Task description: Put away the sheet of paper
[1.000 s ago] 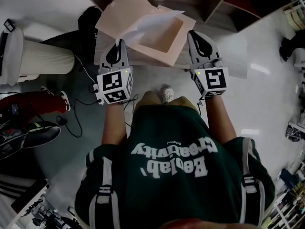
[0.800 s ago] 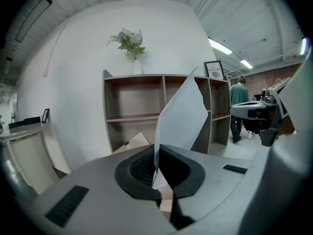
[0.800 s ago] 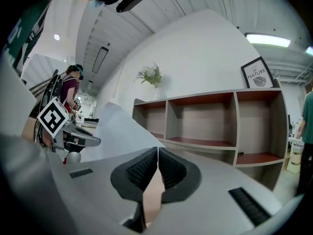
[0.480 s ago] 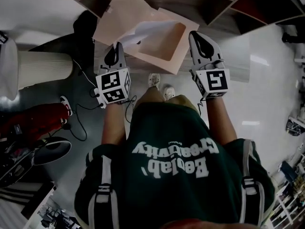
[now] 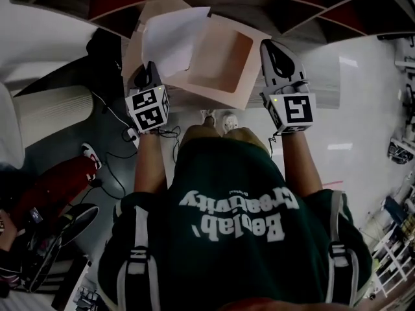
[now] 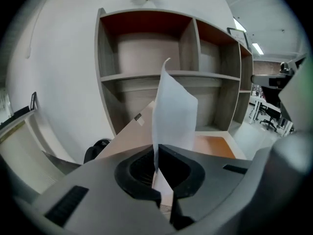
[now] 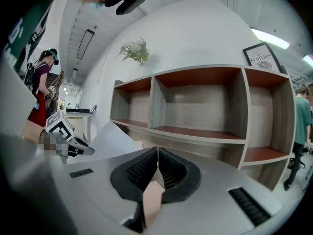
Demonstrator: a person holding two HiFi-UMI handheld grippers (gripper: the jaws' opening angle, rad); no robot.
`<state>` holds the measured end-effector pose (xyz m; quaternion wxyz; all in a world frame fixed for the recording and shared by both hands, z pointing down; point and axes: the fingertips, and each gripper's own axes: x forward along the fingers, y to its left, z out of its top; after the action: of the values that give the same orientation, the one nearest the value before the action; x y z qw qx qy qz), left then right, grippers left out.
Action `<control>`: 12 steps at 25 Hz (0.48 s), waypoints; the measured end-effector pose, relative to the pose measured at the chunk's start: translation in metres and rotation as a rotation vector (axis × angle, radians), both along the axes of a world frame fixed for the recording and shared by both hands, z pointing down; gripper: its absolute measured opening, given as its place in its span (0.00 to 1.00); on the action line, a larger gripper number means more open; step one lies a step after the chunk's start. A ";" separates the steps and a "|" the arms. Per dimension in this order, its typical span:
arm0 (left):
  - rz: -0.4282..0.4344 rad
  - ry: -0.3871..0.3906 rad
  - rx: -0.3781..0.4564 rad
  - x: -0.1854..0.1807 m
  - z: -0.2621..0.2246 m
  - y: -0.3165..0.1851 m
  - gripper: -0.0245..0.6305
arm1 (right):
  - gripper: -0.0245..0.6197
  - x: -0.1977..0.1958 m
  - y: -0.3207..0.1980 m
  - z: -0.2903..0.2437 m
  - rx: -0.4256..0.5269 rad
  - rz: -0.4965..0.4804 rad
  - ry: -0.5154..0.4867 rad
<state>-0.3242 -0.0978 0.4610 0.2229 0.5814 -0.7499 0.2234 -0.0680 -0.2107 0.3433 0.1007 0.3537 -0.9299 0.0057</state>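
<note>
The shelf unit (image 5: 305,19) stood at twelve o'clock, empty. Before it hung the peach folder (image 5: 220,63), its three o'clock edge clamped in the right gripper (image 5: 271,45). The sheet of paper (image 5: 172,41), at eleven o'clock, was pinched in the left gripper (image 5: 146,67). Stowing it apparently remained.

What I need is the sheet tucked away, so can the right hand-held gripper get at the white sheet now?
Probably not: the right hand-held gripper is shut on the folder, and the white sheet is at the folder's far side, pinched in the left hand-held gripper.
</note>
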 end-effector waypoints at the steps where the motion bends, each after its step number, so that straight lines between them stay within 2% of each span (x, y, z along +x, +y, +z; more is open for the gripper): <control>1: -0.001 -0.004 -0.023 -0.008 0.006 -0.004 0.07 | 0.09 -0.004 -0.004 0.002 -0.002 0.006 0.005; 4: 0.015 -0.050 -0.099 -0.028 0.021 -0.013 0.07 | 0.09 -0.012 -0.011 0.011 -0.011 0.025 0.025; 8: 0.108 -0.145 -0.202 -0.037 0.041 -0.032 0.07 | 0.09 -0.022 -0.024 0.023 -0.027 0.048 0.034; 12: 0.208 -0.146 -0.274 -0.032 0.065 -0.050 0.07 | 0.09 -0.029 -0.029 0.029 -0.030 0.072 0.040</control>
<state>-0.3567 -0.1474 0.5264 0.2210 0.6021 -0.6625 0.3869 -0.0969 -0.2398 0.3720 0.1244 0.3854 -0.9142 0.0165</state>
